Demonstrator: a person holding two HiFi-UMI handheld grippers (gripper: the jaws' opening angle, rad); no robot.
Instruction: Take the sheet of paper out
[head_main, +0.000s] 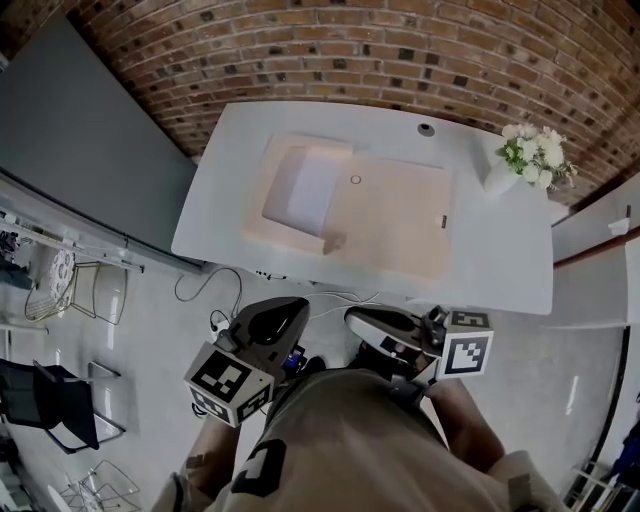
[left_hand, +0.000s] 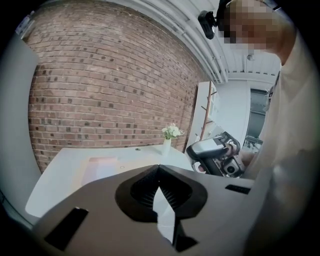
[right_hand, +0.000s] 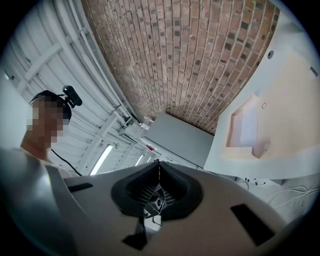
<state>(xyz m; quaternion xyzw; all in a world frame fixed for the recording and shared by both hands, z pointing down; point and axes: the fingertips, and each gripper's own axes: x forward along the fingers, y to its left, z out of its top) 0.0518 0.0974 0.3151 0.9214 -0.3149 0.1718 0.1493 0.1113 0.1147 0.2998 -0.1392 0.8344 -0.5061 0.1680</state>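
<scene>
**Head view**
- Surface (head_main: 500, 260): white, set against a brick wall (head_main: 350, 50).
- Beige folder (head_main: 400, 225): lies flat on the surface, towards its left half.
- Sheet of paper (head_main: 305, 190): pale, inside the left part of the folder and framed by the folder's raised beige border.
- Vase of white flowers (head_main: 530, 155): at the far right corner of the surface, well apart from the folder.
- Grey panel (head_main: 80, 150): stands left of the surface.
- Left gripper (head_main: 290, 310) and right gripper (head_main: 360, 320): held close to the person's body over the floor, short of the surface's near edge and touching nothing on it.

**Left gripper view**
- Left gripper (left_hand: 159, 167): closed, the tips meeting with nothing between them.
- Beyond it: the surface (left_hand: 60, 180), the folder (left_hand: 102, 167) and the vase (left_hand: 167, 142).
- The right gripper (left_hand: 212, 150) shows at the right.
- The sheet cannot be told from the folder here.

**Right gripper view (picture rolled)**
- Right gripper (right_hand: 159, 162): closed and empty.
- The surface (right_hand: 300, 155) lies at the right, with the folder (right_hand: 290, 105) on it.
- The sheet (right_hand: 247, 125) is inside the folder.
- The grey panel (right_hand: 185, 137) stands beside the surface.
</scene>
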